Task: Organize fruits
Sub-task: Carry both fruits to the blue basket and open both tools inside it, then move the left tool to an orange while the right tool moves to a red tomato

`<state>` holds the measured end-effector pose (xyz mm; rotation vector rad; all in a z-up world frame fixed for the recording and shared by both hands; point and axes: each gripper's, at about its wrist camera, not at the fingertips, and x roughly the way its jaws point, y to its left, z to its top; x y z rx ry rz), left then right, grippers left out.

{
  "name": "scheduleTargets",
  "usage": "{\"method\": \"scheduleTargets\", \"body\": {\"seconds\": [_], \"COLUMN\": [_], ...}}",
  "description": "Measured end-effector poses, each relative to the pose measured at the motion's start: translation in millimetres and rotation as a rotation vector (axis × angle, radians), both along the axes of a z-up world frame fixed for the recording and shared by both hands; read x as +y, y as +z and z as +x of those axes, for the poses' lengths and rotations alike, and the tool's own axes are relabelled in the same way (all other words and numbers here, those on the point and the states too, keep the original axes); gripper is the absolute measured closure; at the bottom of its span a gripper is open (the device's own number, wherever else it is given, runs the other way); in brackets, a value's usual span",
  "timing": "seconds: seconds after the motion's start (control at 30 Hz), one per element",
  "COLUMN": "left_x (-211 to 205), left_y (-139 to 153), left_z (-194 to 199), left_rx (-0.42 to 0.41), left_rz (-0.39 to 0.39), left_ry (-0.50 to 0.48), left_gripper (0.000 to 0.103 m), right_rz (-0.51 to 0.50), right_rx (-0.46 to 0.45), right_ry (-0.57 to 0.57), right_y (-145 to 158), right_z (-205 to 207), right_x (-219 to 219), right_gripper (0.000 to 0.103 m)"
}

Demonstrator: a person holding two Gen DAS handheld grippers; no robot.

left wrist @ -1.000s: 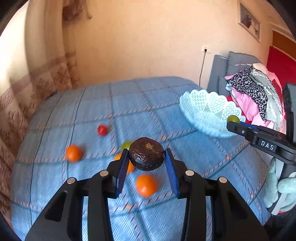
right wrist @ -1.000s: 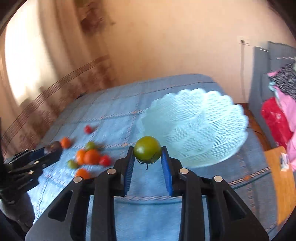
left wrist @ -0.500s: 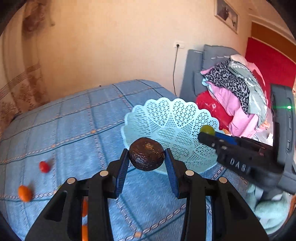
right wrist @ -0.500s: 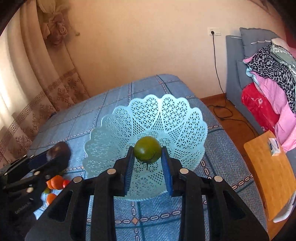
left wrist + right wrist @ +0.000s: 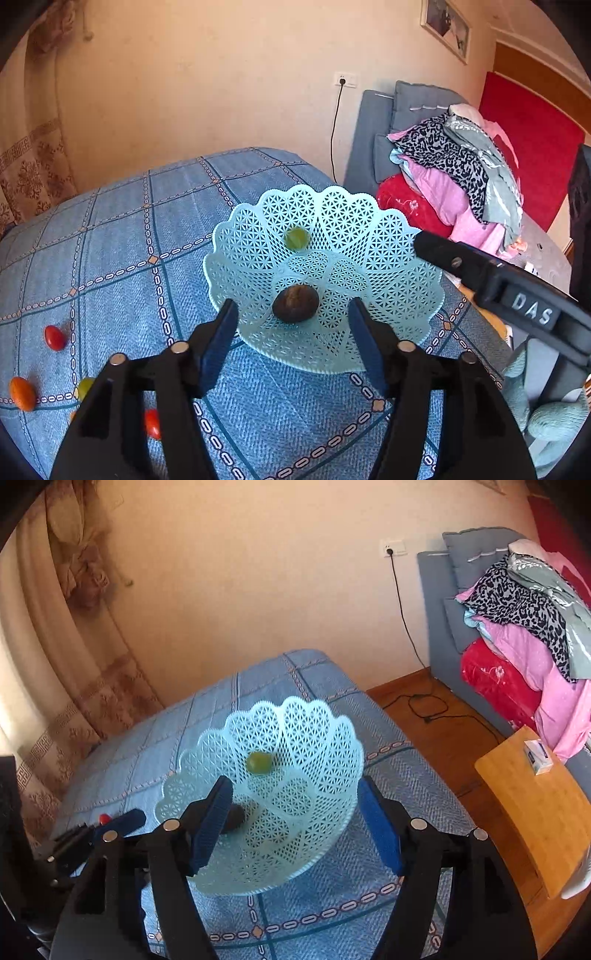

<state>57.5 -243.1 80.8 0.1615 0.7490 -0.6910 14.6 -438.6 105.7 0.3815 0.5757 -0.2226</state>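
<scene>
A pale blue lattice basket (image 5: pixel 388 258) sits on the blue bedspread. Inside it lie a dark brown wrinkled fruit (image 5: pixel 295 303) and a small green fruit (image 5: pixel 296 238). My left gripper (image 5: pixel 292 306) hovers at the basket's near rim, its jaws opening and gripping nothing; the brown fruit lies free below them. My right gripper (image 5: pixel 294 782) is over the basket (image 5: pixel 325 738) too, jaws opening and empty. The green fruit (image 5: pixel 258 762) rests beyond it, and the brown fruit (image 5: pixel 234 818) is half hidden behind its left finger. Each gripper shows in the other's view (image 5: pixel 424 240) (image 5: pixel 133 818).
Loose fruits lie on the bedspread (image 5: pixel 129 240) at the left: a red one (image 5: pixel 54 337), an orange one (image 5: pixel 23 393), a green one (image 5: pixel 85 387) and another red (image 5: pixel 152 424). A wooden seat (image 5: pixel 535 812) with a small box stands right of the bed. Piled clothes (image 5: pixel 461 177) cover a grey sofa.
Both grippers swung from the loose fruits to over the basket, then opened. The brown fruit and the green fruit left the jaws and now lie in the basket.
</scene>
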Motion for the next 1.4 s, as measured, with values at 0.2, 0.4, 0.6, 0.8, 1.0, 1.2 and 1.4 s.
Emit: {"method": "scheduleTargets", "body": {"seconds": [0.2, 0.4, 0.6, 0.8, 1.0, 1.2, 1.4], "left_x": [10.5, 31.3, 62.6, 99.4, 138.9, 178.0, 218.1], "left_y": [8.0, 23.3, 35.1, 41.5, 44.6, 43.0, 35.2], "left_z": [-1.7, -3.9, -3.4, -1.1, -3.2, -5.0, 0.9], "left_rx": [-0.024, -0.078, -0.107, -0.126, -0.159, -0.166, -0.144], "left_rz": [-0.01, -0.019, -0.011, 0.019, 0.041, 0.055, 0.055], "left_ry": [0.032, 0.095, 0.171, 0.281, 0.373, 0.444, 0.518], "left_gripper": [0.02, 0.011, 0.01, 0.006, 0.005, 0.005, 0.005], "right_rz": [-0.009, -0.007, -0.02, -0.041, -0.054, -0.072, -0.089], "right_rx": [-0.032, -0.051, -0.062, -0.067, -0.069, -0.049, -0.018], "right_ry": [-0.009, -0.013, 0.019, 0.074, 0.138, 0.208, 0.294], "right_y": [10.4, 17.4, 22.2, 27.1, 28.9, 22.4, 8.8], "right_z": [-9.0, -16.1, -19.5, -21.6, -22.8, -18.9, -11.1], "right_x": [2.3, 3.2, 15.5, 35.7, 57.9, 82.6, 107.0], "right_gripper": [0.031, 0.031, 0.031, 0.029, 0.024, 0.024, 0.024]}}
